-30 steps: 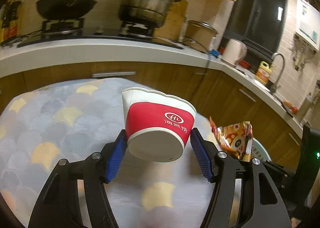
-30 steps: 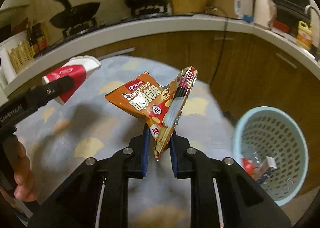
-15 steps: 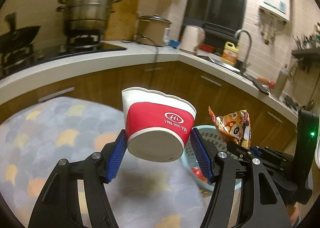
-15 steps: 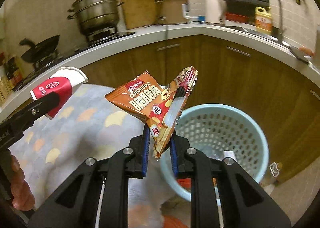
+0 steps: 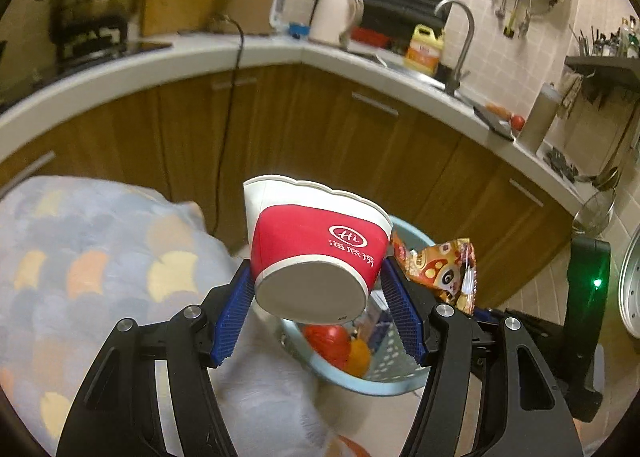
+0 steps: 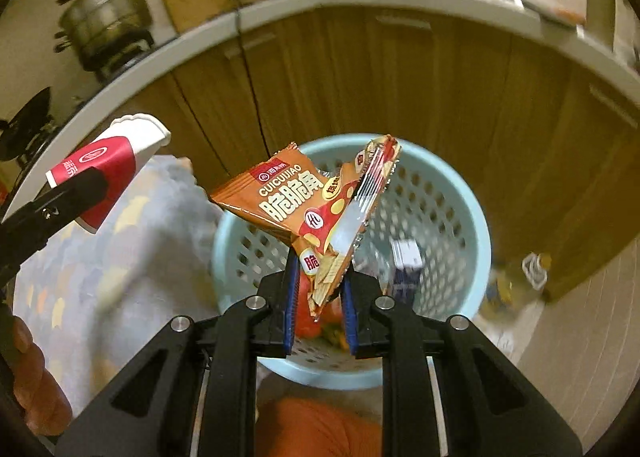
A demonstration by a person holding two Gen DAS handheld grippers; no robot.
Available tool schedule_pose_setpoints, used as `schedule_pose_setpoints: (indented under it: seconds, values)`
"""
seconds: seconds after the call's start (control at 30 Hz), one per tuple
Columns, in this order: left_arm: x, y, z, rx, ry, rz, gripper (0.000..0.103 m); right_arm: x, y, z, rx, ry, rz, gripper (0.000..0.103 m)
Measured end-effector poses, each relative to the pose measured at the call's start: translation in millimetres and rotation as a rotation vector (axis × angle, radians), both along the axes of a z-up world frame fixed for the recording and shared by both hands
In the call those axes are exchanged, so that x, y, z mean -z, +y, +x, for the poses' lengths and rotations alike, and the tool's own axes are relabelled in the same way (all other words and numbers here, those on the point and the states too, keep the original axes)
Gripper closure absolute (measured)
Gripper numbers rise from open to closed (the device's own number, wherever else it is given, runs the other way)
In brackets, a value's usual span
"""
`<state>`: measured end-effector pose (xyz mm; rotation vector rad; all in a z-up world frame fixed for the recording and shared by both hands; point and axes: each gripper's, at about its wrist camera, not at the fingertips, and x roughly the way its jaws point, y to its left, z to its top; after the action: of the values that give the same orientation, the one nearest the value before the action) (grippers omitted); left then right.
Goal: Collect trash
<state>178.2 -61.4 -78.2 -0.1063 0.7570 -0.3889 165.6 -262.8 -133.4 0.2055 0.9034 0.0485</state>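
Both claws swung over basket (image 6: 472, 225) (L w/ cup (image 5: 316, 253), R w/ bag (image 6: 304, 209)).

A red-and-white paper cup (image 5: 316, 253), tilted with its base toward the camera, is clamped in the left tool (image 5: 318, 311). An orange, crumpled snack bag (image 6: 316, 213) is pinched in the right tool (image 6: 318, 297) above a pale-blue basket (image 6: 460, 193) holding trash.

One paper cup (image 5: 316, 253), one snack bag (image 6: 316, 213), one basket (image 6: 452, 193), two grippers.
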Motion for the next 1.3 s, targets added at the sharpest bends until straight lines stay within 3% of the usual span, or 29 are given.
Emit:
schedule_pose_setpoints:
  seconds: [0.17, 0.2, 0.23, 0.27, 0.43, 0.63, 0.77, 0.93, 1.1, 1.3]
  values:
    - [18.1, -22.9, 9.9, 0.034, 0.037, 0.047, 0.040, 12.4, -10.0, 7.6, 0.009, 0.056, 0.023, 0.080]
    - [22.7, -28.0, 11.3, 0.039, 0.045, 0.072, 0.037, 16.0, -13.7, 8.6, 0.014, 0.072, 0.035, 0.070]
    - [26.8, -32.1, 12.3, 0.039, 0.049, 0.101, 0.036, 18.3, -14.4, 6.9, 0.024, 0.081, 0.042, 0.050]
    - [29.2, -34.2, 12.5, 0.038, 0.051, 0.122, 0.036, 20.1, -17.2, 4.8, 0.036, 0.080, 0.047, 0.043]
    - [41.4, -33.3, 10.5, 0.037, 0.067, 0.157, 0.036, 20.8, -24.8, 3.1, 0.060, 0.080, 0.048, 0.043]
    - [25.3, -17.6, -5.6, -0.002, -0.001, 0.153, 0.036, 5.2, -19.8, -2.4, 0.063, 0.037, 0.033, 0.042]
    - [8.8, -2.8, -21.7, -0.041, -0.065, 0.141, 0.035, -9.8, -10.8, -11.9, 0.057, -0.016, 0.009, 0.042]
    - [-0.4, 21.4, -38.8, -0.120, -0.127, 0.110, 0.026, -29.8, 3.3, -26.2, 0.056, -0.097, -0.011, 0.042]
    - [-5.0, 37.9, -44.1, -0.191, -0.191, 0.127, 0.024, -44.8, 17.5, -35.7, 0.060, -0.177, -0.036, 0.042]
    - [-13.2, 48.1, -49.4, -0.215, -0.221, 0.113, 0.022, -59.8, 31.1, -44.3, 0.083, -0.258, -0.075, 0.040]
